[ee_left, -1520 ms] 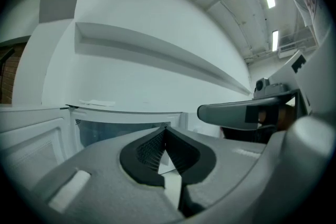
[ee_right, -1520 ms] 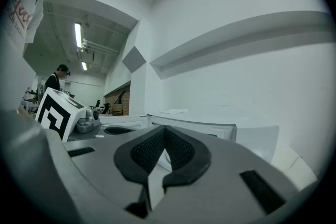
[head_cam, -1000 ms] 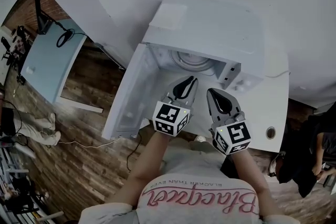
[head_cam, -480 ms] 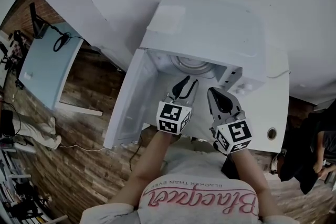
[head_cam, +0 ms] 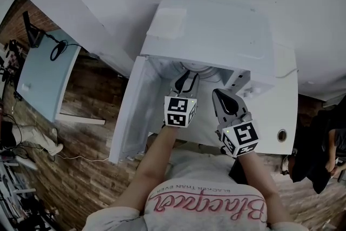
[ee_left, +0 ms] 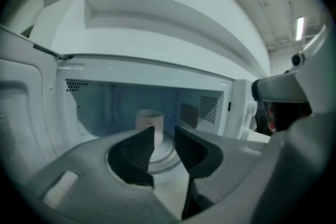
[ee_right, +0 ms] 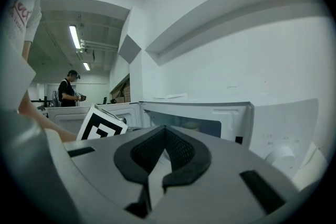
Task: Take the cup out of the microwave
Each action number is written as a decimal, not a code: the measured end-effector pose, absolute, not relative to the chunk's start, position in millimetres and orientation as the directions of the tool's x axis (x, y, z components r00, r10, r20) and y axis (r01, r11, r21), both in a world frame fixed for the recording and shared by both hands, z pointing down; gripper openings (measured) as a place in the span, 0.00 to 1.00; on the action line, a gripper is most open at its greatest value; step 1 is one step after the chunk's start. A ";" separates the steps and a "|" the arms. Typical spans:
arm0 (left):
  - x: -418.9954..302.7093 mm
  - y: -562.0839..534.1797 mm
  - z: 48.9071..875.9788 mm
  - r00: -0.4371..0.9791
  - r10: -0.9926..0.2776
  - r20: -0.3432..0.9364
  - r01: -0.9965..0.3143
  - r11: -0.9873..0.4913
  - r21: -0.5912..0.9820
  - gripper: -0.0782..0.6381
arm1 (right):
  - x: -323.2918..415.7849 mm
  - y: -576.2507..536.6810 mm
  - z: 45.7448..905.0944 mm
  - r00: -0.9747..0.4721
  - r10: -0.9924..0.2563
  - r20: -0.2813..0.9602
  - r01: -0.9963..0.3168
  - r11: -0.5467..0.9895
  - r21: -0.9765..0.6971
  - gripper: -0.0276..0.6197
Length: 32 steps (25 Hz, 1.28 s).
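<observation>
A pale cup (ee_left: 149,119) stands upright on the round turntable (ee_left: 164,150) inside the white microwave (head_cam: 216,35), whose door (head_cam: 130,111) hangs open to the left. My left gripper (ee_left: 164,131) points into the cavity from just outside its mouth, short of the cup. Its jaws have just been opening and stand open with nothing between them. In the head view the left gripper (head_cam: 186,77) reaches under the microwave's front edge. My right gripper (head_cam: 219,93) (ee_right: 165,129) hovers beside it to the right, shut and empty.
The microwave's control panel with knobs (head_cam: 254,86) sits at the right of the opening. A blue table (head_cam: 43,73) stands far left on the wooden floor. A person (ee_right: 67,93) stands in the background. The left gripper's marker cube (ee_right: 102,126) shows beside my right jaws.
My left gripper has moved forward and down toward the microwave's opening, and its jaws have parted. The right gripper has barely shifted.
</observation>
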<state>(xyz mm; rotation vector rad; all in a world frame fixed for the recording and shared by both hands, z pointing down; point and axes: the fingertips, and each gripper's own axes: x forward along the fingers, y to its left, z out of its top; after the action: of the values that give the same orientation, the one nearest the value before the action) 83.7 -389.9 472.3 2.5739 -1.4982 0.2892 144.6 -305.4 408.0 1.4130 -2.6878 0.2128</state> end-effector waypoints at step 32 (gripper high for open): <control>92.2 -480.3 508.8 0.424 -0.854 0.302 -0.892 -0.452 -0.025 0.19 | 141.8 -325.3 441.4 -0.574 -0.782 0.244 -0.811 0.584 -0.036 0.06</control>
<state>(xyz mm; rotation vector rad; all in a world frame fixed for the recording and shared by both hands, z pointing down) 92.2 -480.3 508.8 2.5305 -1.5616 0.4116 141.8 -325.3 441.4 1.3298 -2.6115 0.2122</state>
